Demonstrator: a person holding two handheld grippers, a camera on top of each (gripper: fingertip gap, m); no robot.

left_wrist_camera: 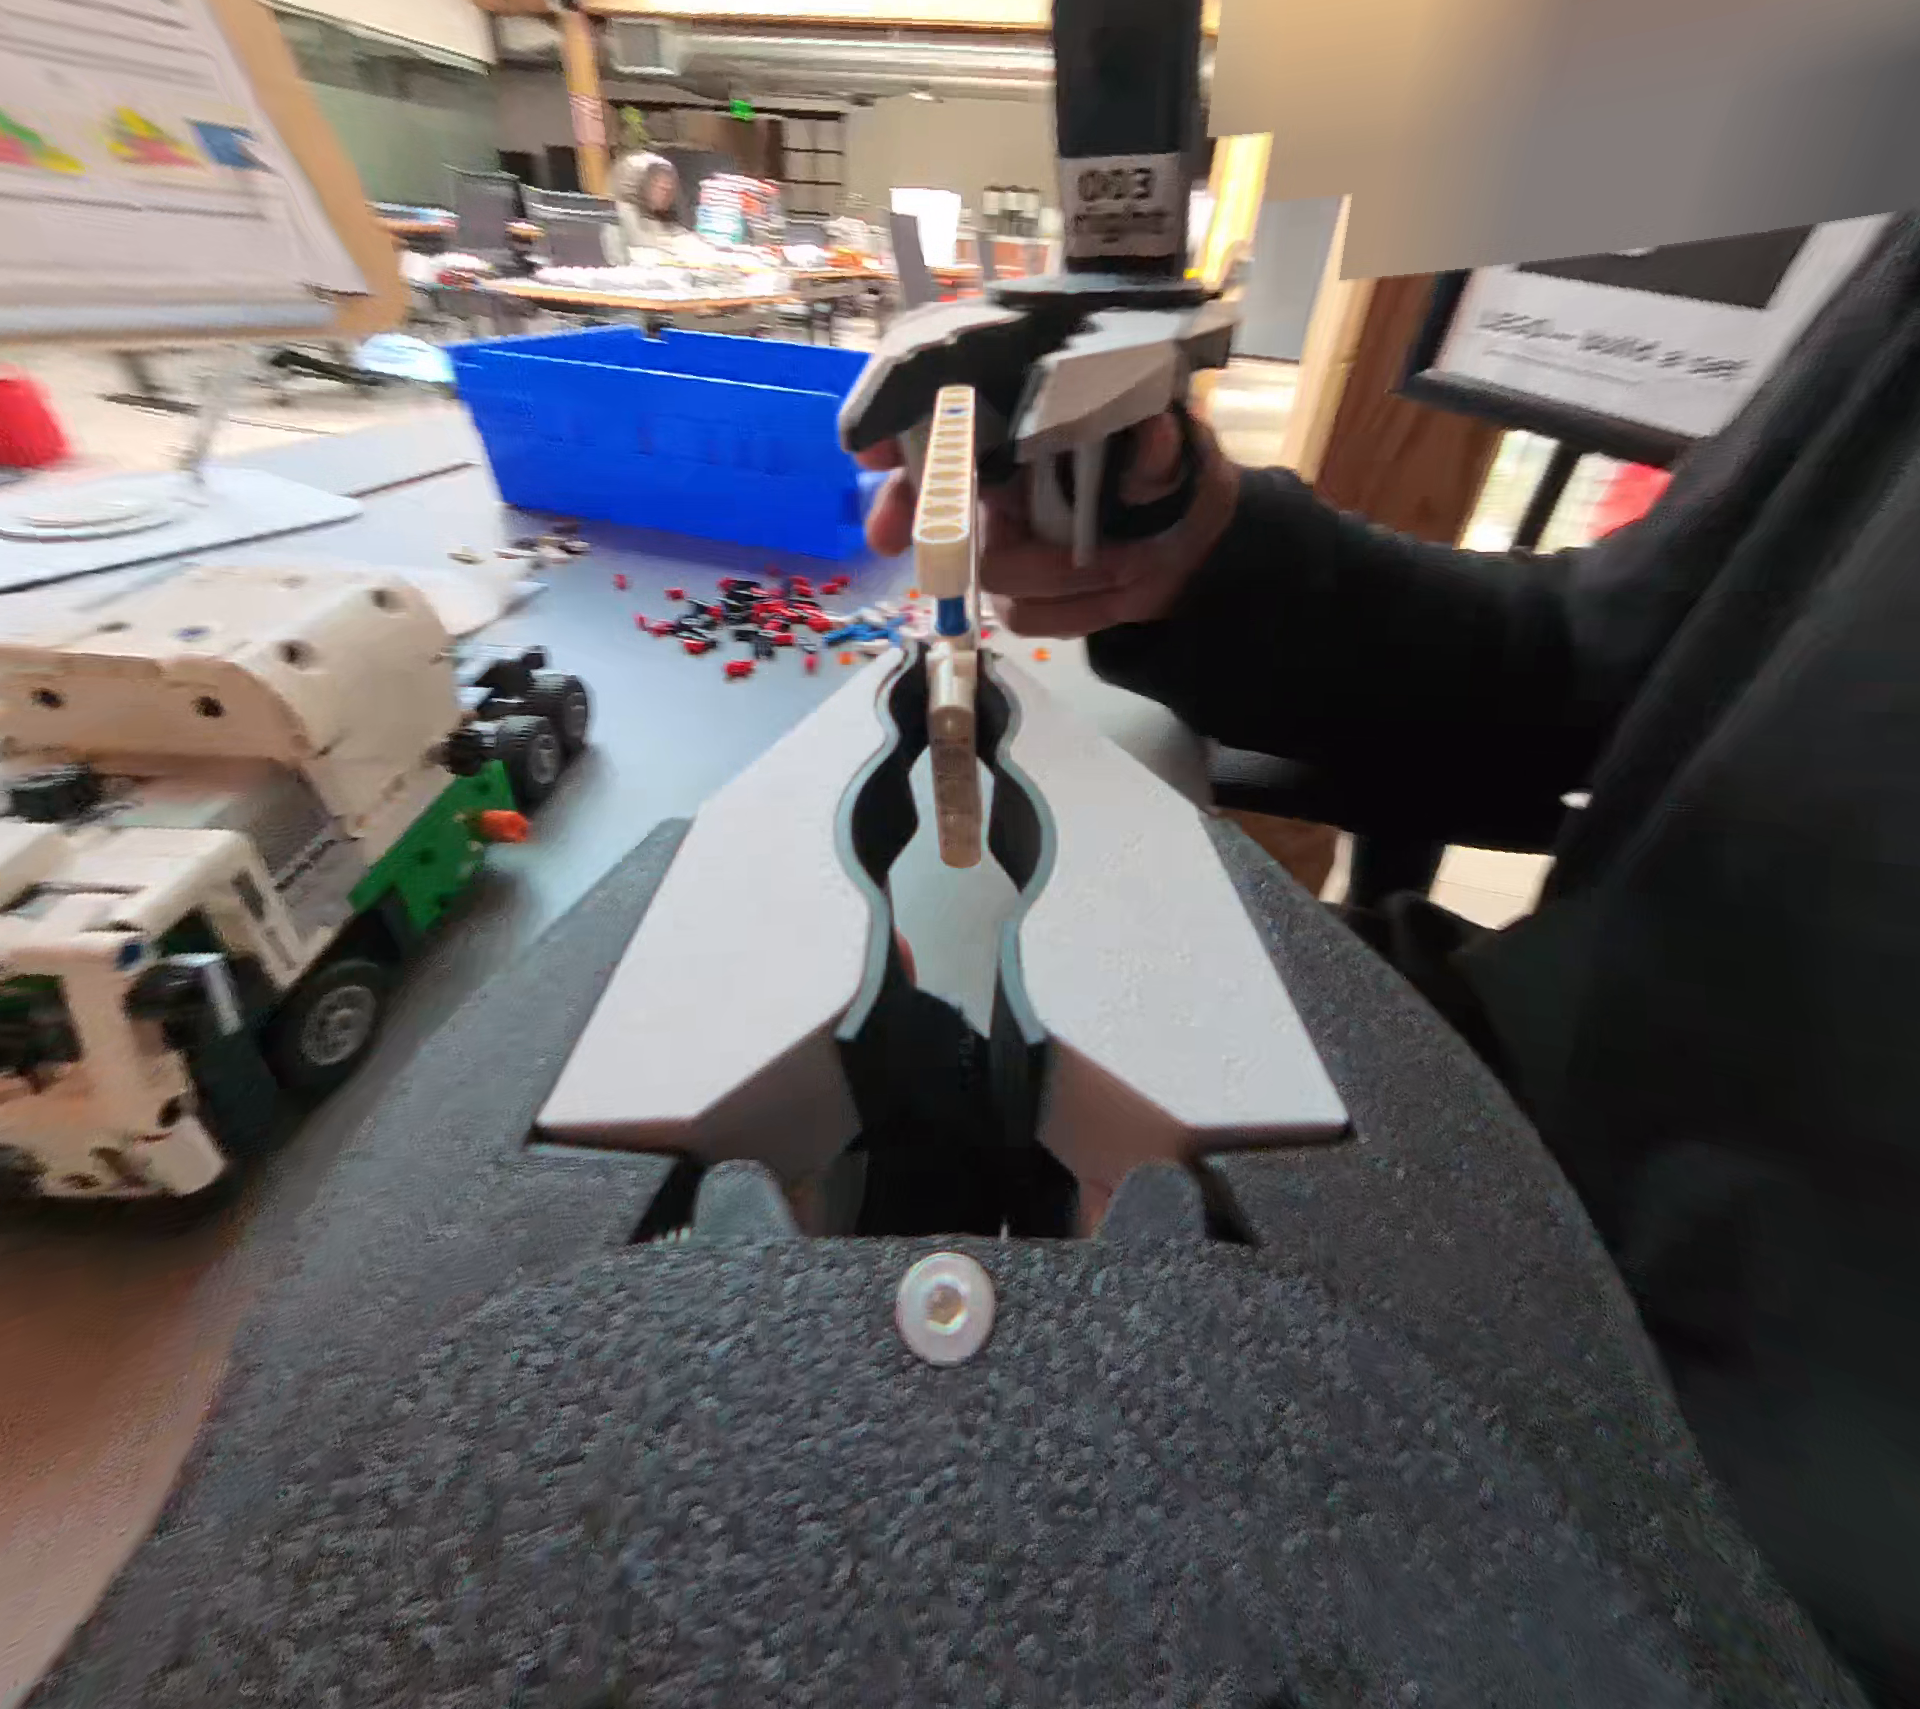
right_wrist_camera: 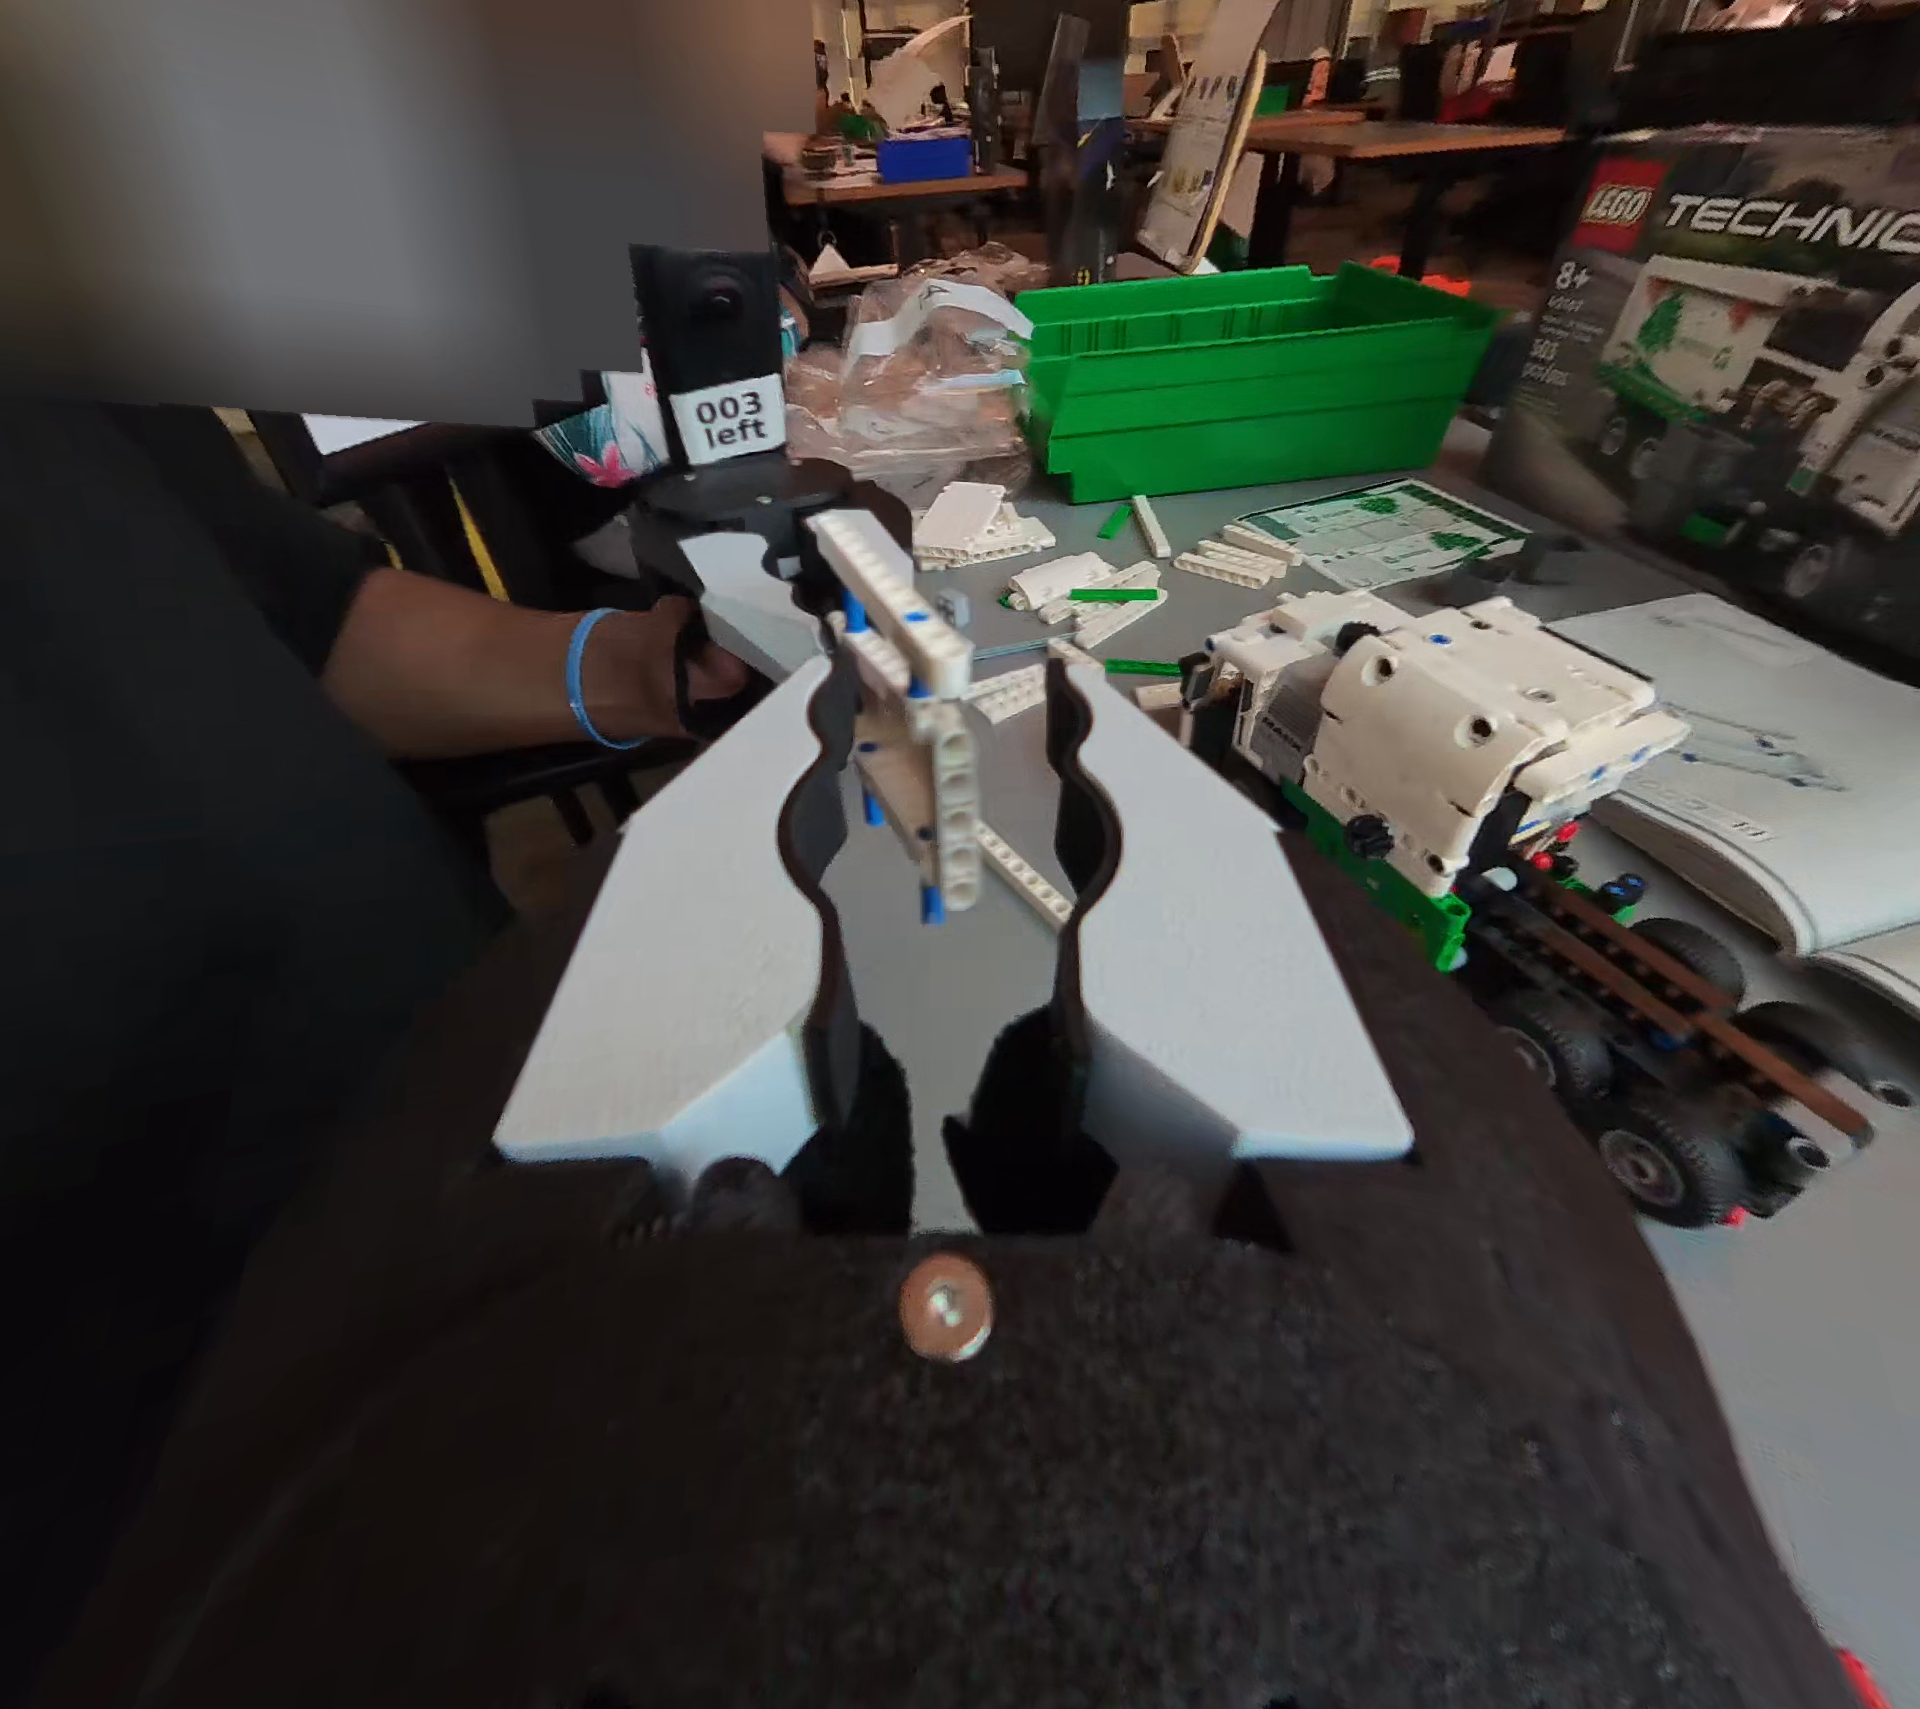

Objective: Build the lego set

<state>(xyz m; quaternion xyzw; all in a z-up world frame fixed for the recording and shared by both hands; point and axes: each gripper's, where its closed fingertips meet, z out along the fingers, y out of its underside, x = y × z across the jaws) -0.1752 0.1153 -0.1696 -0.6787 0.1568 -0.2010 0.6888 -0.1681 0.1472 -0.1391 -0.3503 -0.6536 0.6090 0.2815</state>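
My left gripper (left_wrist_camera: 951,672) is clamped on a white perforated lego beam assembly with blue pins (left_wrist_camera: 948,516) at centre frame. My right gripper (right_wrist_camera: 951,683) stands open, the assembly (right_wrist_camera: 914,703) between its fingers, against the left one. The white-and-green lego truck (right_wrist_camera: 1455,786) sits at right on the grey table (right_wrist_camera: 1766,1347).

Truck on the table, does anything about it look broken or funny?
Yes. The truck's white body ends midway, leaving the rear frame bare above the back wheels. That looks unfinished, not broken. I see no damage.

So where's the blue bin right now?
In the left wrist view the blue bin sits on the grey table at the far side, just behind the scatter of small red and black pieces, up and right of the white truck.
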